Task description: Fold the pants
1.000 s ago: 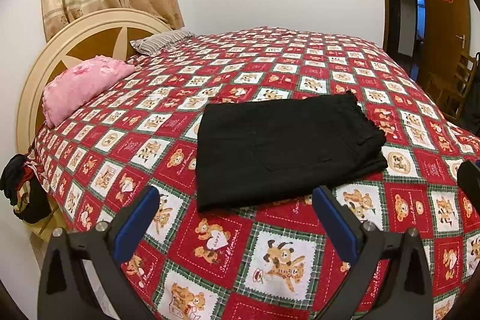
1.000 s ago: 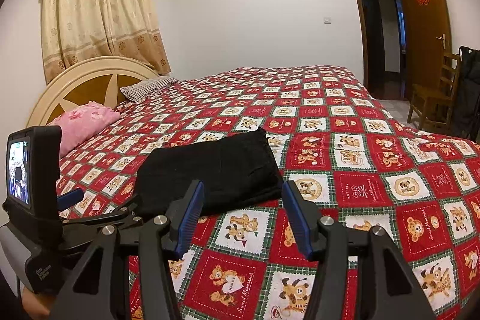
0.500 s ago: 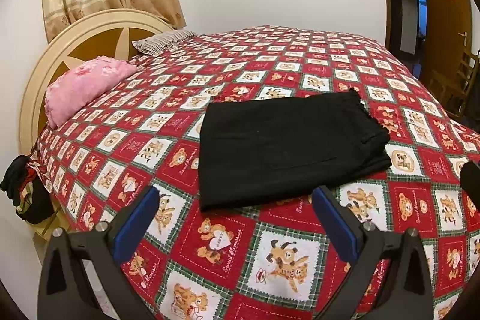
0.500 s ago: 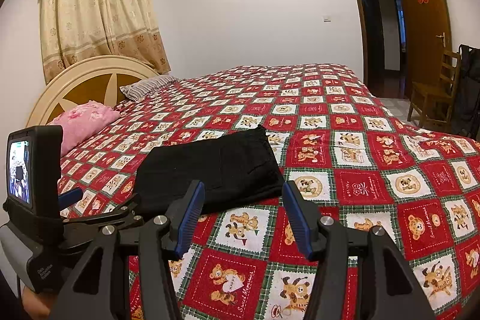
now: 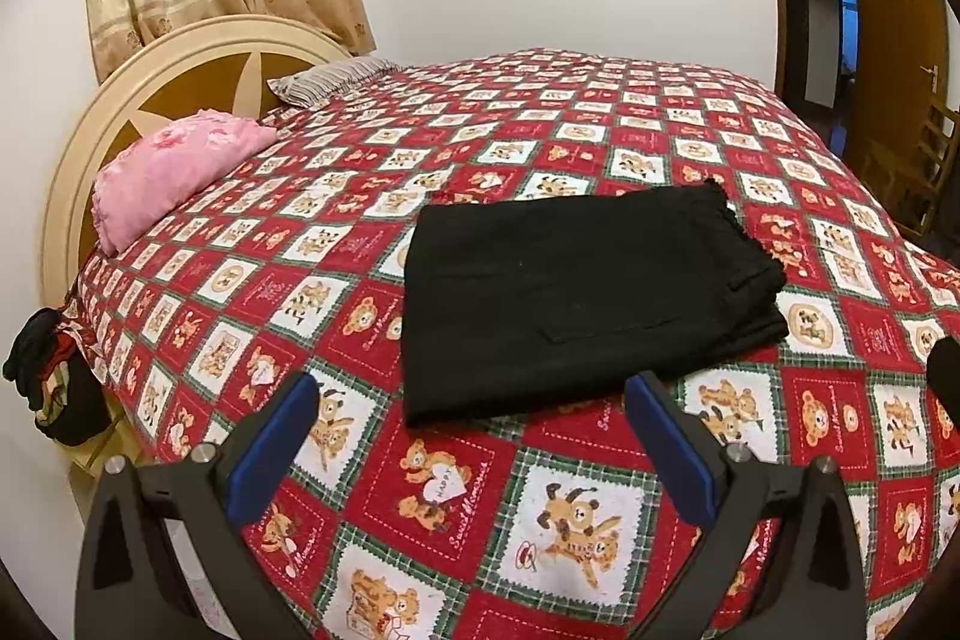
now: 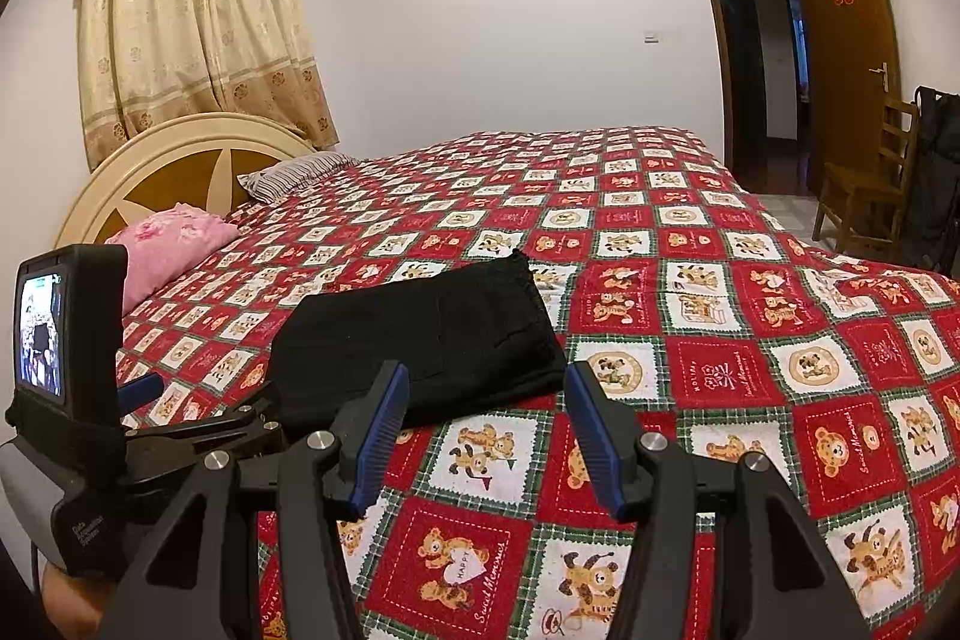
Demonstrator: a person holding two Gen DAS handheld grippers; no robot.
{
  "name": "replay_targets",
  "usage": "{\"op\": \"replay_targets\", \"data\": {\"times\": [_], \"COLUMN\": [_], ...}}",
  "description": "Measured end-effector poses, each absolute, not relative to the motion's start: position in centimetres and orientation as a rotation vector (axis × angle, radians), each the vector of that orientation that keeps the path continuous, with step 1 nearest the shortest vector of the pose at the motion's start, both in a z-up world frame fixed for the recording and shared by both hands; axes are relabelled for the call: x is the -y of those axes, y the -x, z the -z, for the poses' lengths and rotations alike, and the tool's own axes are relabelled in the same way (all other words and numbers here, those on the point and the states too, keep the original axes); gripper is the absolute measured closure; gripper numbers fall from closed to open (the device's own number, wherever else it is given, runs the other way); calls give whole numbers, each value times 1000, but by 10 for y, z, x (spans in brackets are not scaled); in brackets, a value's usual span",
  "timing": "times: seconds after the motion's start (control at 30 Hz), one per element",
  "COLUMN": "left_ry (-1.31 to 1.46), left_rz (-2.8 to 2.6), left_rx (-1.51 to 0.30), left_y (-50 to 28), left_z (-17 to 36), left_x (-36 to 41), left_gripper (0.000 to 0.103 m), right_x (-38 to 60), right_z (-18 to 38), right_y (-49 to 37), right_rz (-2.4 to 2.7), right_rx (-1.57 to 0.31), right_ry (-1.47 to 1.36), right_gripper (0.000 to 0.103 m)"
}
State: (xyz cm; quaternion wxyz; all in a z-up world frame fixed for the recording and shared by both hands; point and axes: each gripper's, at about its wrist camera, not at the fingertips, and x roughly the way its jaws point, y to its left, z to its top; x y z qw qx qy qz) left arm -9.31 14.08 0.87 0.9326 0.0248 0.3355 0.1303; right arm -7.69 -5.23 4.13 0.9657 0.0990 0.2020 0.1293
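1. Black pants [image 5: 576, 298] are lying folded into a flat rectangle on the bedspread [image 5: 540, 508], near the bed's front edge and a bit toward the headboard side. Frayed hems are stacking at the right end.
2. Left gripper [image 5: 474, 436] is hovering over the bedspread just short of the pants' near edge, jaws spread wide, holding nothing. Blue pads [image 5: 273, 448] are sitting clear of the fabric.
3. Right gripper [image 6: 486, 424] is hovering at the pants' near right corner, jaws gaping about half as wide as the left's, also holding nothing. The left unit's body and screen are showing at the left of the right wrist view.
4. Open quilt is stretching far behind and to the right of the pants; lots of room there.
5. Pink pillow [image 5: 174, 172] and striped pillow [image 5: 330, 79] are resting by the round headboard [image 5: 198, 58], well apart from the pants.
6. Dark clothing [image 5: 42, 382] is hanging off the bed's left corner.
7. Wooden chair [image 6: 864, 184] is standing beside the open door [image 6: 846, 40], off the bed's far right, curtain [image 6: 192, 22] hanging behind the headboard.
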Motion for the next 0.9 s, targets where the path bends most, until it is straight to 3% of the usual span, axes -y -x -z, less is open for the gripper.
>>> {"op": "replay_targets", "data": {"times": [0.9], "left_ry": [63], "left_rz": [-187], "left_rx": [-747], "left_y": [79], "left_z": [-8], "left_x": [-152], "left_gripper": [0], "right_x": [51], "right_z": [-39], "right_y": [76], "right_rz": [-252], "right_rx": [-417], "right_ry": [-202], "right_gripper": [47]}}
